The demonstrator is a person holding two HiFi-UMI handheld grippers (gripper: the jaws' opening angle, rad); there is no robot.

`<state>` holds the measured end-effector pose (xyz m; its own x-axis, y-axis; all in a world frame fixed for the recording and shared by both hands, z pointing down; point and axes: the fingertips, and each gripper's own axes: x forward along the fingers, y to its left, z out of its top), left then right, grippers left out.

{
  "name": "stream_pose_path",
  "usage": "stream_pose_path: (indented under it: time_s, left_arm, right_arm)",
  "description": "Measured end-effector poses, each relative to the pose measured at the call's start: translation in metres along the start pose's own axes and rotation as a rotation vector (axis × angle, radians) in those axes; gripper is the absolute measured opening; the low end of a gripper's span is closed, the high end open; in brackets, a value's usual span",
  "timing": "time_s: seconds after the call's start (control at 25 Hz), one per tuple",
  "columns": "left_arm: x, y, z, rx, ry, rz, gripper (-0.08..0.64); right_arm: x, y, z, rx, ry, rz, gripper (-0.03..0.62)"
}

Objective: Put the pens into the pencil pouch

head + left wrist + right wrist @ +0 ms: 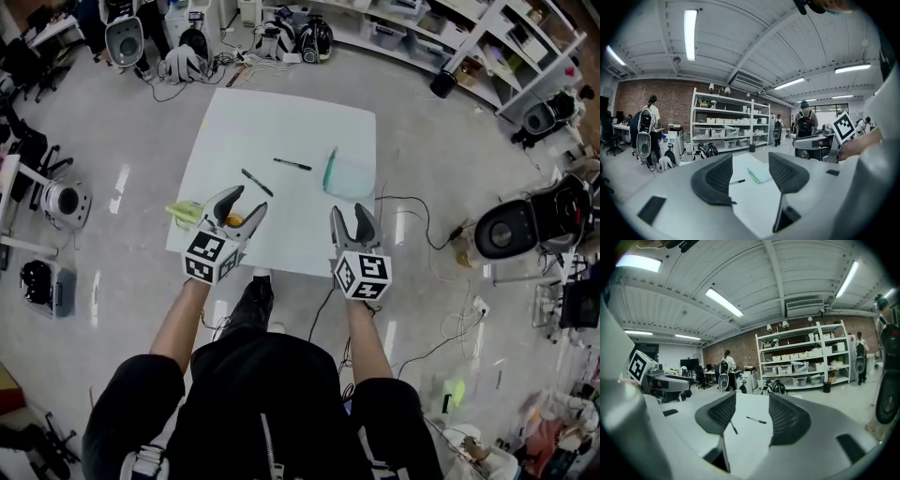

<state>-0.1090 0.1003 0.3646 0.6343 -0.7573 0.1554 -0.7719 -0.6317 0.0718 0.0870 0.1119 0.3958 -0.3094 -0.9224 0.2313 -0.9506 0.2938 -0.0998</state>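
A white table (281, 131) fills the middle of the head view, on a pale floor (141, 122). Two black pens lie on it, apart from each other. One pen (292, 164) is near the centre of the frame's upper half; the other pen (257, 182) is just below and left of it, slanting. The pouch (349, 175), pale teal and see-through, lies flat near the table's right edge, to the right of both pens and touching neither.

The left gripper (244, 202) hangs over the table's lower left part, its jaws wide apart. In its own view nothing is between them; the bare table shows through the gap, with one pen (737, 182) and the pouch (758, 176) beyond. The right gripper (352, 214) is at the table's lower right edge, below the pouch, its jaws also wide apart and holding nothing. In its own view both pens lie further up the table, seen through the gap: one (755, 420) near the centre and one (733, 427) lower left.

A yellow-green thing (184, 213) lies at the table's lower left edge, just beside the left gripper; what it is cannot be told. Shelves (511, 42) stand at the upper right of the head view; cables (417, 211) trail on the floor to the right of the table.
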Motion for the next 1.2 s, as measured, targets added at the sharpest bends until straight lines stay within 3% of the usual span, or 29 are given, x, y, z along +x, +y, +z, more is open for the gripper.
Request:
stream_pose_path:
  time_s: [0.52, 1.2]
  left_arm:
    - [0.122, 0.080, 0.001, 0.018, 0.043, -0.104, 0.249]
    - [0.174, 0.113, -0.008, -0.022, 0.072, -0.126, 0.250]
  right_arm:
    - [0.124, -0.035, 0.017, 0.009, 0.037, -0.082, 0.213]
    - [0.169, -0.068, 0.014, 0.005, 0.069, -0.127, 0.209]
